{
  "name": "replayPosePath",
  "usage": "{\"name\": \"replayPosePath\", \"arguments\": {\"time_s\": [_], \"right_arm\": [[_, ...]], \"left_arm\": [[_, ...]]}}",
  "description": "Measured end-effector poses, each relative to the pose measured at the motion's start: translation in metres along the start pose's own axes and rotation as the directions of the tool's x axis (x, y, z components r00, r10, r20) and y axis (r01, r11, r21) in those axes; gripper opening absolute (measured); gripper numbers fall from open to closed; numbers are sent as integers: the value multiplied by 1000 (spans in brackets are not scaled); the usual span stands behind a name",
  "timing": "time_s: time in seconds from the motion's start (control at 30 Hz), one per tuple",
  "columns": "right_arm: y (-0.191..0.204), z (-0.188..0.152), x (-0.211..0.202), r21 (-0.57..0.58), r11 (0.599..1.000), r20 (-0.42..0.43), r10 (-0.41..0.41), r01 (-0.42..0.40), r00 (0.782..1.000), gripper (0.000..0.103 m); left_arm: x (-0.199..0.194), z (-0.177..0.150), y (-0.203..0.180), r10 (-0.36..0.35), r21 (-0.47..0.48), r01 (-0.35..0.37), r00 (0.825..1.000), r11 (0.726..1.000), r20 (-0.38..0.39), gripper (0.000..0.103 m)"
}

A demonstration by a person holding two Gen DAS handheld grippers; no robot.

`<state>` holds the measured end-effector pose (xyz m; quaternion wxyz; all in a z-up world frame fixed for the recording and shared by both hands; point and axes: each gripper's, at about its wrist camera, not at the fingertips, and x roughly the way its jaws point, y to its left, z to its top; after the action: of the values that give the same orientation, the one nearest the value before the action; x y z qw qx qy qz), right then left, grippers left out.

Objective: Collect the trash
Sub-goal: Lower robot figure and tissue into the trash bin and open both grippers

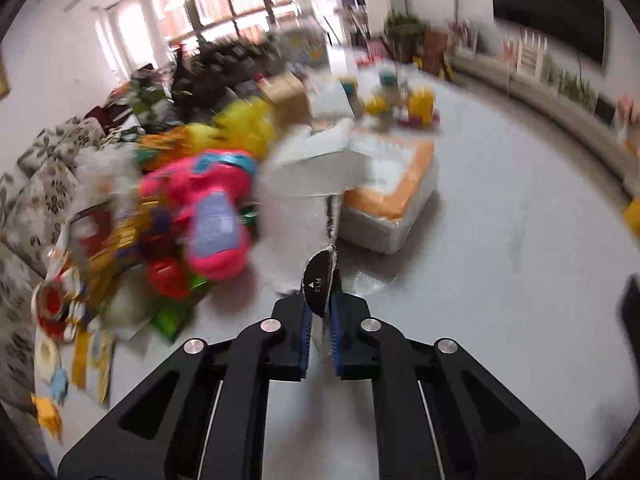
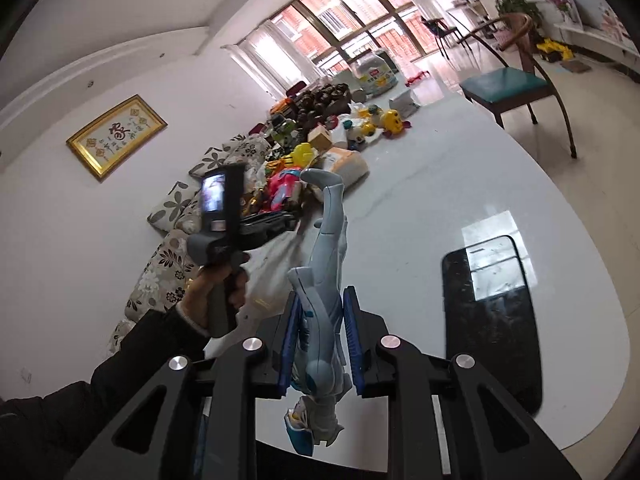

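Your left gripper (image 1: 320, 320) is clamping its blue pads almost together on the torn edge of a thin white plastic bag (image 1: 304, 184), right beside a round black label on that edge. The bag is hanging forward over the white table (image 1: 500, 240); its contents cannot be told, since the film is crumpled and the left wrist view is blurred. Your right gripper (image 2: 322, 344) is standing partly open, pressing on the torso of a pale blue action figure (image 2: 326, 264), which is held head toward the camera and legs pointing away, above the table. Your left hand (image 2: 216, 292) is showing in the right wrist view, wrapped around the other tool's handle, with the bag drooping just beside the figure. Along the table's far side a heap of toys is lying loose, among them a pink plush (image 1: 208, 208) and a yellow plush (image 1: 244, 124). An orange-and-white wrapped pack (image 1: 392, 196) is sitting just behind the bag. A dark phone (image 2: 492, 320) is lying flat near the right gripper.
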<state>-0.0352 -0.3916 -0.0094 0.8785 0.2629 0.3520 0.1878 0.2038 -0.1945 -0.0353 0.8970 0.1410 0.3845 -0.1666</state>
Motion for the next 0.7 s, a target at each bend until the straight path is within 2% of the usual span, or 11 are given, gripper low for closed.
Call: {"name": "replayPosePath", "arguments": {"time_s": [0.07, 0.17, 0.23, 0.33, 0.4, 0.5, 0.53, 0.63, 0.7], "right_arm": [[15, 0, 4, -30, 999, -8, 27, -27, 1000, 22], [39, -4, 6, -65, 996, -27, 66, -68, 997, 22], [62, -15, 7, -102, 989, -57, 99, -105, 993, 22], [92, -43, 9, -162, 976, -119, 126, -145, 985, 22], [108, -62, 11, -201, 964, -168, 141, -173, 976, 22], [127, -106, 17, -256, 935, -280, 171, -245, 944, 22], [130, -121, 21, -264, 928, -320, 172, -262, 932, 22], [125, -170, 39, -290, 918, -440, 124, -271, 889, 22], [117, -193, 53, -310, 916, -501, 70, -255, 863, 22]], "left_arm": [[-52, -16, 12, -65, -47, 70, 994, 996, 89, 5], [-129, -53, 17, -96, -56, 108, 979, 993, 178, 5], [-175, -87, 17, -92, -43, 103, 973, 994, 212, 5], [-239, -155, 11, -119, -2, 123, 964, 992, 236, 5], [-262, -199, 4, -124, 19, 123, 968, 992, 216, 5], [-270, -251, -7, -87, 36, 83, 982, 996, 170, 5], [-267, -273, -8, -74, 26, 71, 989, 997, 128, 5], [-250, -325, -9, -108, -10, 109, 994, 994, 18, 6], [-234, -351, -15, -106, 13, 107, 993, 994, -51, 6]]}}
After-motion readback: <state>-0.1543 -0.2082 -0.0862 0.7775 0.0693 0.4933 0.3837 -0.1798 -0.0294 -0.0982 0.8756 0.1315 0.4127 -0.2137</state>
